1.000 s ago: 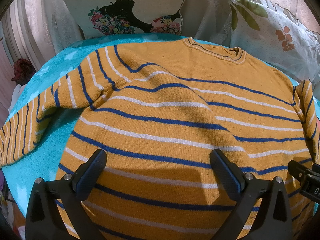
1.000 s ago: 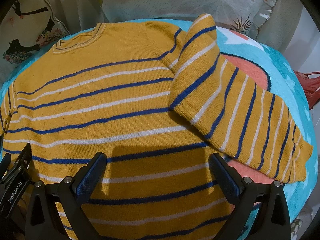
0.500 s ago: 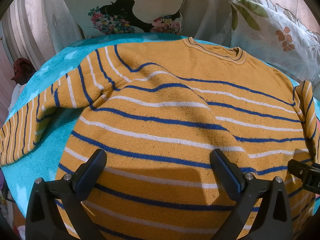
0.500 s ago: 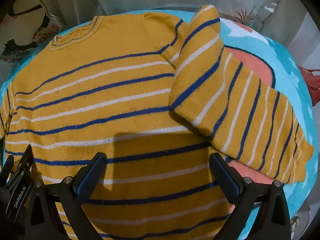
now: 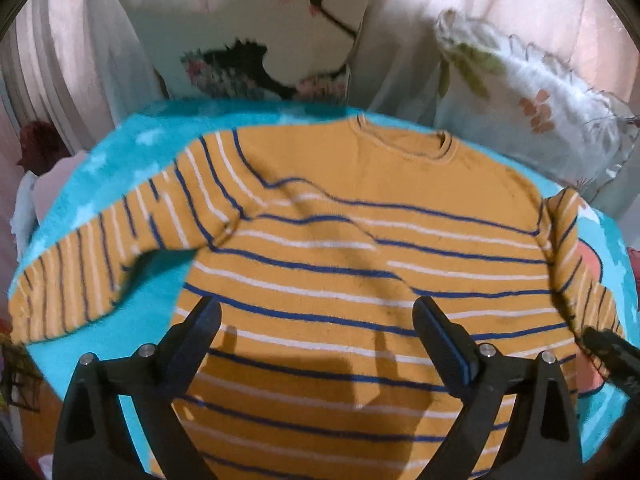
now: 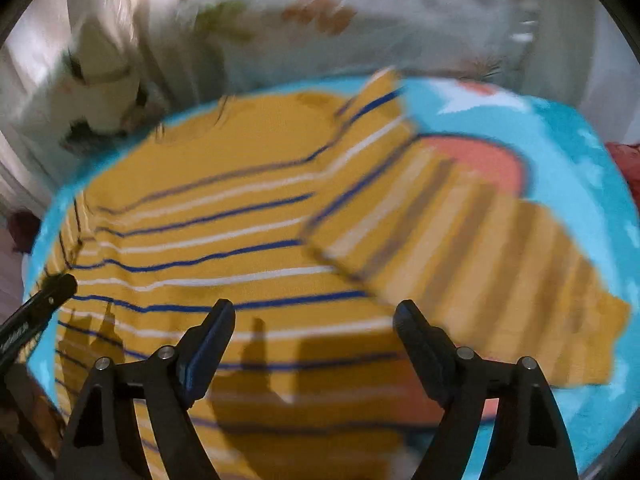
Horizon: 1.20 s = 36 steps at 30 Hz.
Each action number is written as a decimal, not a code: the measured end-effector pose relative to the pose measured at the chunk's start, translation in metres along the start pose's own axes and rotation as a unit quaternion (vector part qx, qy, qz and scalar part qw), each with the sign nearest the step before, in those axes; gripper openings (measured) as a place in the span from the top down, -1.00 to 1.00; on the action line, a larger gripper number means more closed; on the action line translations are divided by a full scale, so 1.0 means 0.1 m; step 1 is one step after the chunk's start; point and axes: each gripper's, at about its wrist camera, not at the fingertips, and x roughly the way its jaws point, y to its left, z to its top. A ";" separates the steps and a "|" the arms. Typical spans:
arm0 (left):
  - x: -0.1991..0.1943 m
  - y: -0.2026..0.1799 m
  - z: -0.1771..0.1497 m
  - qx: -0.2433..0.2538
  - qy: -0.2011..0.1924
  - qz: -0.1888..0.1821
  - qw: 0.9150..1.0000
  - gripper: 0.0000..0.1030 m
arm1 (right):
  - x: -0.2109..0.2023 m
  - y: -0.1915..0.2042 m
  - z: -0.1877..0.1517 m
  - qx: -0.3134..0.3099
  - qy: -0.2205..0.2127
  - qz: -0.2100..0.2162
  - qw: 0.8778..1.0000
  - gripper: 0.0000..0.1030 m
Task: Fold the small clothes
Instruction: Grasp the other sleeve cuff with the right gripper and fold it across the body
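Above sweater (image 5: pixel 360 248): L gripper (image 5: pixel 316 320), R gripper (image 6: pixel 314 322) jaws wide, empty.

- Your left gripper (image 5: pixel 316 320) hangs over the sweater (image 5: pixel 360 240), jaws wide apart, nothing between them but flat knit.
- Ahead of it, two pillows (image 5: pixel 256 32) wall off the far edge.
- Your right gripper (image 6: pixel 314 320) has the folded-over sleeve (image 6: pixel 460 248) lumped up just ahead to its right.
- Bare blanket (image 6: pixel 568 152) lies beyond that sleeve.

A turquoise blanket (image 5: pixel 160 280) with a coral patch (image 6: pixel 480 160) is spread out; a mustard striped sweater (image 5: pixel 360 208) is laid flat upon it.
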 end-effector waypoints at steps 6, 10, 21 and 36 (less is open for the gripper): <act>-0.14 0.08 -0.12 -0.031 0.008 -0.011 0.999 -0.87 | -0.42 -1.40 -0.33 0.108 -0.008 -0.160 0.981 -0.69; -0.21 0.05 -0.23 -0.033 0.014 -0.015 0.999 -0.87 | -0.24 -2.05 -0.53 0.189 0.026 -0.140 0.972 -0.74; -0.55 0.02 -0.11 -0.025 -0.024 -0.010 0.999 -0.87 | -0.41 -2.18 -0.14 0.171 -0.022 -0.046 0.984 0.82; -0.63 1.17 0.06 -0.098 -0.037 0.044 0.994 -0.87 | -0.99 -1.93 0.74 0.147 -0.071 -0.095 0.982 0.82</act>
